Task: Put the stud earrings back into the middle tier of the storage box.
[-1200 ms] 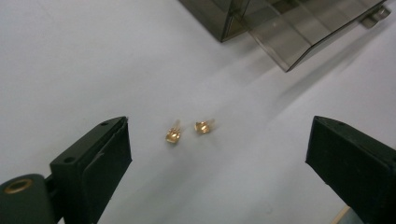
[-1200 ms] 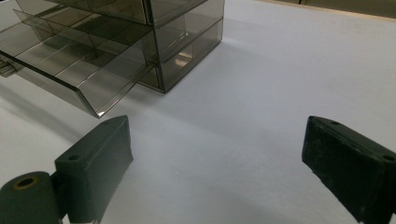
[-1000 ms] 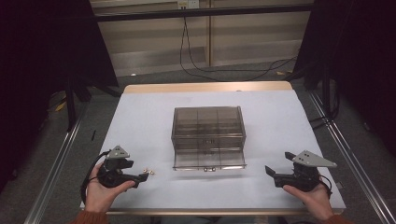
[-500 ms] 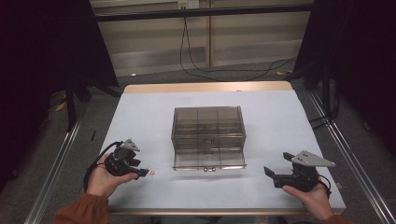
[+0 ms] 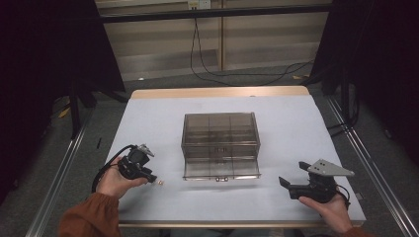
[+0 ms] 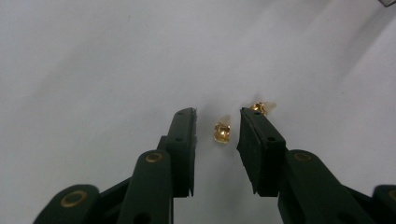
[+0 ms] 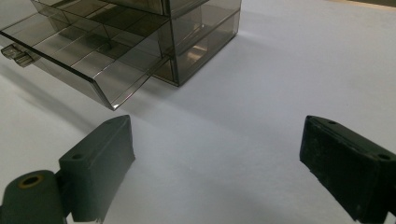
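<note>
Your L gripper (image 5: 149, 176) sits near the table's (image 5: 296, 128) front-left corner, tipped down toward the surface. In the left gripper view its jaws stand part-open w/ a narrow gap, and a small gold piece (image 6: 222, 132) lies on the white top right between the tips, nearer the right-hand pad; can't tell if either pad touches it. It's not clamped. A 2nd gold piece (image 6: 259, 108) lies just beyond the right-hand jaw tip, partly hidden behind it. From the high view you see one small gold speck (image 5: 160, 183) on the table just right of the L gripper's tips, between them and the drawer unit's front-left corner.

Your R gripper (image 5: 285, 182) is near the front-right corner, held in your hand (image 5: 330, 210) above the front edge, jaws spread wide, gripping nothing. It's well apart from the gold pieces.

Smoky clear drawer unit (image 5: 220, 137) stands mid-table. Its bottom drawer (image 5: 221, 169) is pulled out toward the front edge; dividers visible inside, contents can't be made out. In the right gripper view the drawer's corner (image 7: 111, 105) lies just ahead of the left-hand jaw, not touching.
</note>
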Demonstrator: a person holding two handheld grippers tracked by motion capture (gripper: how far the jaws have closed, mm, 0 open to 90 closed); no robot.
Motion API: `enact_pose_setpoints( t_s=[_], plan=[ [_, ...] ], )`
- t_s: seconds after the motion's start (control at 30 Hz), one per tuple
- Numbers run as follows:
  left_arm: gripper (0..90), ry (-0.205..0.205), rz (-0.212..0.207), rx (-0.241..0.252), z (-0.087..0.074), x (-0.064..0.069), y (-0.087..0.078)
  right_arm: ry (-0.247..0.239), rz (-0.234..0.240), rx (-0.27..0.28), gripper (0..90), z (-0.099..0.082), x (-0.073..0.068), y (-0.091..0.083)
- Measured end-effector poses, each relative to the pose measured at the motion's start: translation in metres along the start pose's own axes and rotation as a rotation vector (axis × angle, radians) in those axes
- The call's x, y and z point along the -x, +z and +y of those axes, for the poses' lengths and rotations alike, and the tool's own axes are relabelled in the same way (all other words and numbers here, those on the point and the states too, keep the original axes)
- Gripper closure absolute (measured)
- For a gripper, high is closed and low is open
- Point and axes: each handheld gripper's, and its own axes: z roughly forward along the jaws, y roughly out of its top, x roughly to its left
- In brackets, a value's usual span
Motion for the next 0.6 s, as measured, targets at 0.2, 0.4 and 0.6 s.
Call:
enact_pose_setpoints(
  t_s=[0.2,0.4,0.6],
  plan=[
    [72.1,0.010,-0.018,-0.035,0.0046,-0.0016,0.0043,-0.003,0.008,-0.004,9.4,-0.0001,0.0000,0.0012],
    [76.4,0.020,-0.012,-0.067,0.0089,-0.0030,0.0077,0.004,0.010,-0.004,9.4,0.0000,0.0002,0.0009],
    [80.1,0.023,-0.016,-0.083,0.0097,-0.0045,0.0105,0.006,0.014,-0.004,9.4,-0.0001,0.0002,0.0009]
  ],
)
